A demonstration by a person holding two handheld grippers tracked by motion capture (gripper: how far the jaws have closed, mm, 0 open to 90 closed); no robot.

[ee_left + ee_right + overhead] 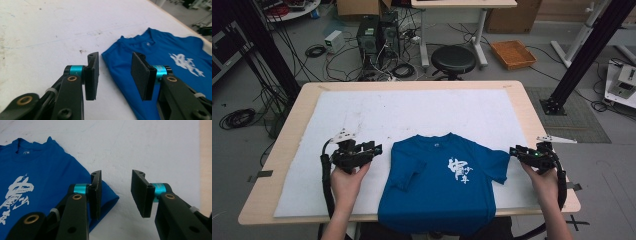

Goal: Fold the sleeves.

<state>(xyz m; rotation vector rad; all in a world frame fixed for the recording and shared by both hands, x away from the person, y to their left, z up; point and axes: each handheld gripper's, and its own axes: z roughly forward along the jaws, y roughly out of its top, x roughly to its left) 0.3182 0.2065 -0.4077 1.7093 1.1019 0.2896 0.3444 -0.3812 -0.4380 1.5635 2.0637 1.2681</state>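
A blue T-shirt [437,185] with a white print lies face up on the white mat [412,110], its hem hanging over the table's near edge. Its left sleeve is folded in over the body; the right sleeve lies spread out. My left gripper [376,149] is just left of the shirt's shoulder, open, with nothing between the jaws. In the left gripper view the shirt [175,50] lies past the open left gripper [115,72]. My right gripper [513,150] is open beside the right sleeve. In the right gripper view the sleeve's edge [107,195] lies under the right gripper's [116,192] left jaw.
The wooden table [292,130] shows bare strips around the mat. Behind it on the floor stand a black stool [453,59], computer towers [377,35] with loose cables and an orange tray [513,53]. Black frame posts [582,55] rise at both far sides.
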